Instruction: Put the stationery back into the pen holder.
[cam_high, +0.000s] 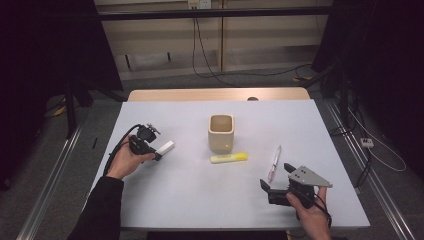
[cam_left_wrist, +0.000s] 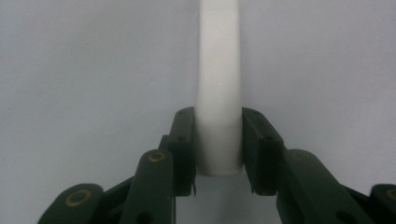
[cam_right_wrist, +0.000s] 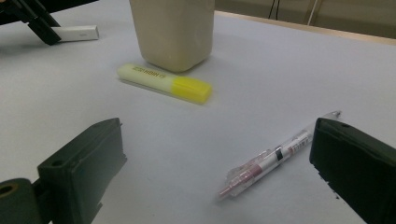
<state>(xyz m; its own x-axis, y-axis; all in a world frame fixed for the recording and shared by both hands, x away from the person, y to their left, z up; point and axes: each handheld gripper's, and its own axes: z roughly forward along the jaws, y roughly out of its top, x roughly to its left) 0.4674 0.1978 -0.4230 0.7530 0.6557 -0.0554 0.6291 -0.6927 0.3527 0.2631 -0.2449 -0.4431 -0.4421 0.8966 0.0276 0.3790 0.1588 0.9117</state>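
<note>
Left gripper jaws pinching white bar-shaped object, centre frame. Right gripper jaws spread; clear pen lying between them, lower right.

Table front strip between both hands left bare: free passage. Centre blocked by cream cup, yellow highlighter laid just before it. Pen laid just ahead of right gripper, between wide jaws.

A cream cup is seen upright near the middle of the grey counter. A yellow highlighter is laid just in front of it, and a clear pen lies further right.
</note>
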